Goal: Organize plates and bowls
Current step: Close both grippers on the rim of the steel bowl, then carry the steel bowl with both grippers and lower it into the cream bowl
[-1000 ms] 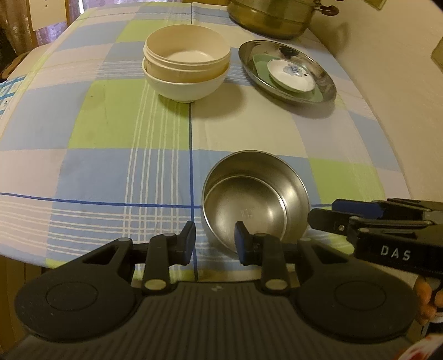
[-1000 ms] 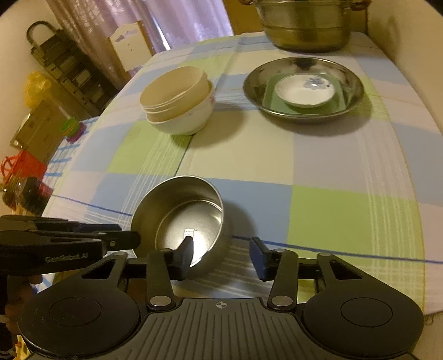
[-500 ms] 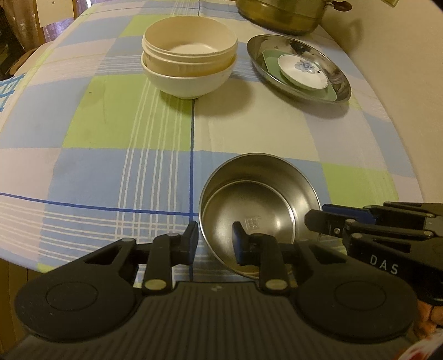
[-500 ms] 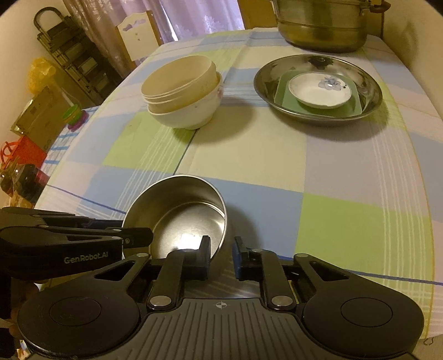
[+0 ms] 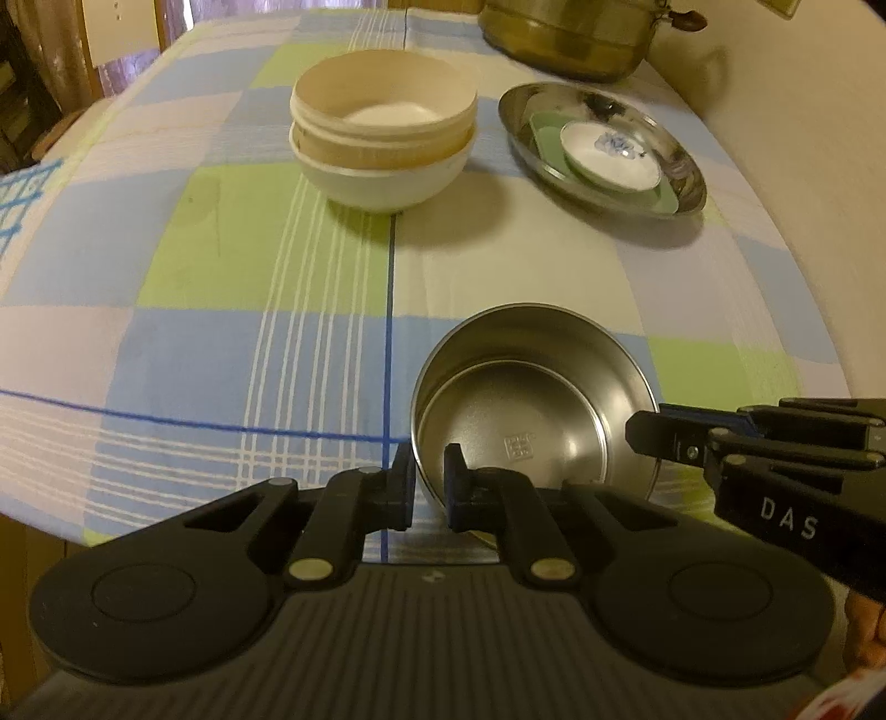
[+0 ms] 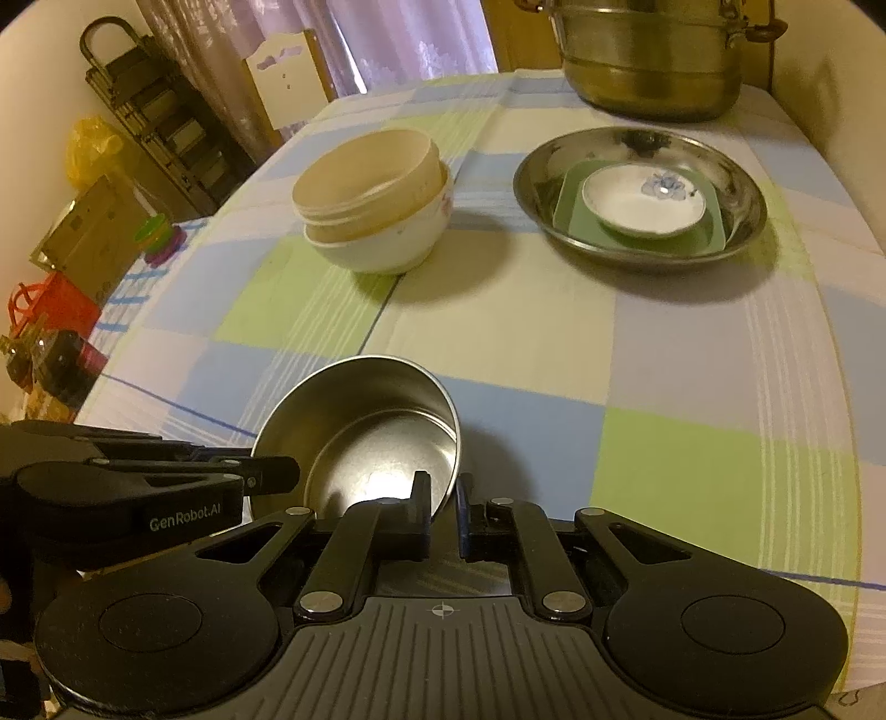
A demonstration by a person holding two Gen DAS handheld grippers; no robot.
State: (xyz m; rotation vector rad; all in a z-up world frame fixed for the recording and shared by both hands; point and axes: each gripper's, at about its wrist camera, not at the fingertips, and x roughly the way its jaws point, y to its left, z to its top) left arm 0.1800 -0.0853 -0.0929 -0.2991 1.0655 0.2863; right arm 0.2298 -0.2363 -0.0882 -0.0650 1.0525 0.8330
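Observation:
A steel bowl [image 5: 531,410] [image 6: 360,426] sits tilted near the table's front edge. My left gripper [image 5: 429,476] is shut on its near left rim, one finger inside and one outside. My right gripper [image 6: 442,493] is shut on the rim at the bowl's right side; in the left wrist view its fingers [image 5: 659,432] come in from the right. In the right wrist view, the left gripper's fingers [image 6: 271,471] reach the bowl from the left. Further back stands a stack of cream bowls [image 5: 382,133] [image 6: 371,210].
A steel plate [image 5: 681,183] [image 6: 742,210] at the back right holds a green square dish and a white saucer [image 6: 642,205]. A big metal pot [image 5: 565,33] [image 6: 653,61] stands behind it. Checked cloth [image 5: 221,266] covers the table. A wall runs along the right; a rack [image 6: 155,111] stands left.
Both grippers have shut onto the steel bowl's rim from a wider opening. The bowl now tilts between them. Neither hand has shifted much.

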